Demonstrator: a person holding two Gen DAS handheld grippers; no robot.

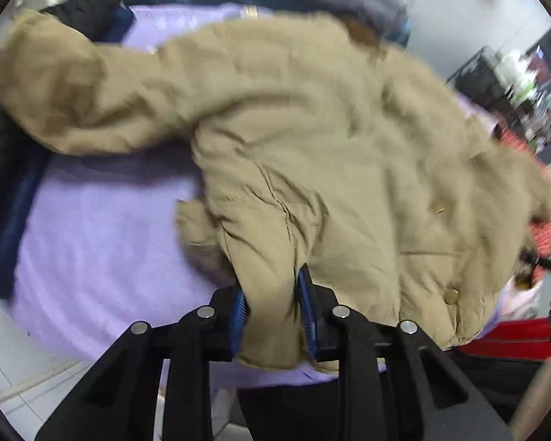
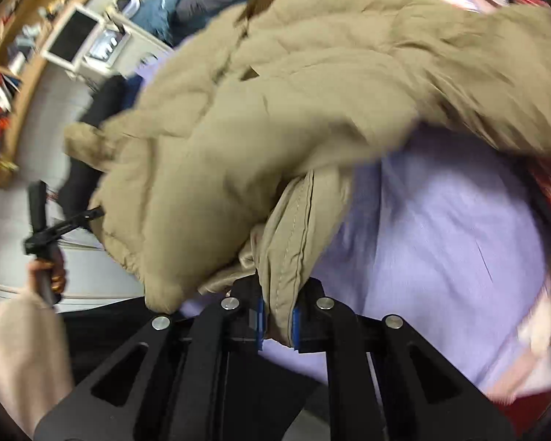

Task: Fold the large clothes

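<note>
You hold the tan padded jacket (image 1: pixel 312 139) by its hem, the left gripper (image 1: pixel 273 312) and right gripper (image 2: pixel 277 321) each with jaws clenched on it, so it spreads ahead over the lavender sheet (image 1: pixel 103 228) for folding.

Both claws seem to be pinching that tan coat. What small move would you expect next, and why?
Probably lifting the hem and carrying it toward the collar. The left gripper and right gripper each clamp the tan coat's lower edge, and it lies spread on the lilac sheet.
</note>
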